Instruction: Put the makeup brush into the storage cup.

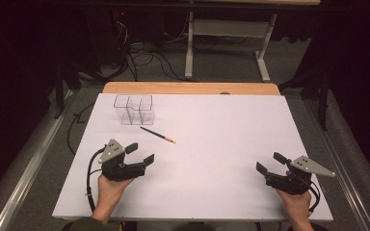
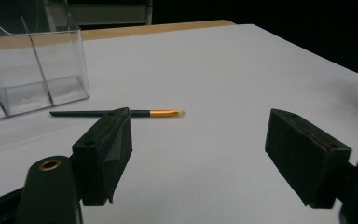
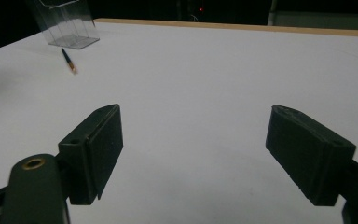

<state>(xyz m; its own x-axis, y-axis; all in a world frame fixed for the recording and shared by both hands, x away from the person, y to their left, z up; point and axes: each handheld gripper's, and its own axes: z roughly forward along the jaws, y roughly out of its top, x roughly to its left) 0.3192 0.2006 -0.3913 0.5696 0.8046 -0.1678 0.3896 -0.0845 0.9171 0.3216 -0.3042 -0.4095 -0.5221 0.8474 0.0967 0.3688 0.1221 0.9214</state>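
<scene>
Two grippers sit low in the high view, left gripper and right gripper, jaws apart and empty. Above the left one lies a pencil, just below a clear organizer at upper left.

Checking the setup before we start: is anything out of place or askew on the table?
Only the pencil: it lies loose and slanted on the table, just in front of the clear organizer, not in it. Nothing looks spilled or damaged.
</scene>
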